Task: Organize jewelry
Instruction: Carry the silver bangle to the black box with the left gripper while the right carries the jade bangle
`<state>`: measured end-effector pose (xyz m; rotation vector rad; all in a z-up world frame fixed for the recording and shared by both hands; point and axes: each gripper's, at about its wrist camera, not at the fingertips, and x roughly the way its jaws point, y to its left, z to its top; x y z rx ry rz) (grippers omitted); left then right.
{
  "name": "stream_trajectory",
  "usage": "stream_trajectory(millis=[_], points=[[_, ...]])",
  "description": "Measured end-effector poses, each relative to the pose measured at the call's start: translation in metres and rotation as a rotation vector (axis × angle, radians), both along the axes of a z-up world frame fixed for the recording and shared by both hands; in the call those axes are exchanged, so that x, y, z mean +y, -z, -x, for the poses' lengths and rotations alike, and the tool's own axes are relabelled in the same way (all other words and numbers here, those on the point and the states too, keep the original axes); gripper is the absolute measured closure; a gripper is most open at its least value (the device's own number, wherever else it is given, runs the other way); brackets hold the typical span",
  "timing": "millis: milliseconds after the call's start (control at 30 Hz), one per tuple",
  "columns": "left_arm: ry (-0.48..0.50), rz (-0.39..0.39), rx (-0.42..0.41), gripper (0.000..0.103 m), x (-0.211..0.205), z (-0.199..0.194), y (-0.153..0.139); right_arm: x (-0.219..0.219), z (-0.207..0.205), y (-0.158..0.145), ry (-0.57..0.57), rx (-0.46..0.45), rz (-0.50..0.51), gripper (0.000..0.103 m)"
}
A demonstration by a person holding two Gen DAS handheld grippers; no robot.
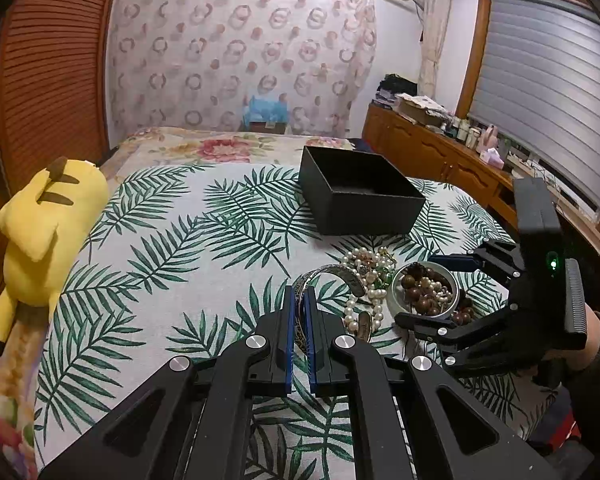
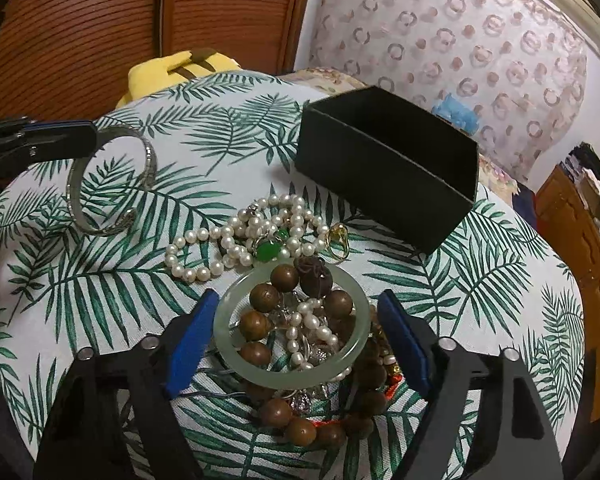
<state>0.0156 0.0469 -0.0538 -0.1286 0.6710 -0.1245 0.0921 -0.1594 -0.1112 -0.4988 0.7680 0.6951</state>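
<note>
My left gripper (image 1: pixel 299 294) is shut on a silver cuff bracelet (image 1: pixel 332 276), which also shows in the right wrist view (image 2: pixel 112 176) held at its left rim. My right gripper (image 2: pixel 296 300) is open, its blue pads either side of a pale green jade bangle (image 2: pixel 292 324) lying on a heap of brown wooden beads (image 2: pixel 260 328) and pearls. It also shows in the left wrist view (image 1: pixel 418 286). A pearl necklace (image 2: pixel 236 240), a green pendant (image 2: pixel 270 249) and a gold ring (image 2: pixel 338 240) lie beyond. An open black box (image 1: pixel 360 196) (image 2: pixel 388 168) stands behind the pile.
Everything rests on a leaf-print cloth (image 1: pixel 172 240) covering a bed. A yellow plush toy (image 1: pixel 44 236) lies at the left edge. A wooden sideboard (image 1: pixel 432 148) with clutter stands at the right under a window. A wooden slatted door (image 2: pixel 100 32) is at the left.
</note>
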Motion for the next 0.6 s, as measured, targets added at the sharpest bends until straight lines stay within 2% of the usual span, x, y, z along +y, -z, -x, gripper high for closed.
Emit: stream_trajectory(millis=[33,233,400,600], points=[[0.002,-0.002,-0.001,0.099,-0.001,-0.001,0.0,0.0,0.001,0.0,-0.005,-0.001,0.001,0.029],[0.024,-0.021,-0.008,0.099,-0.009,-0.012,-0.001,-0.011,0.003,-0.011,0.004,-0.017,-0.043,0.029],[0.045,-0.042,-0.025,0.099,-0.017,-0.026,-0.007,-0.023,-0.001,-0.034,0.019,-0.051,-0.113,0.029],[0.06,-0.046,-0.053,0.099,-0.023,-0.046,-0.02,-0.036,-0.017,-0.053,0.046,-0.089,-0.142,0.029]])
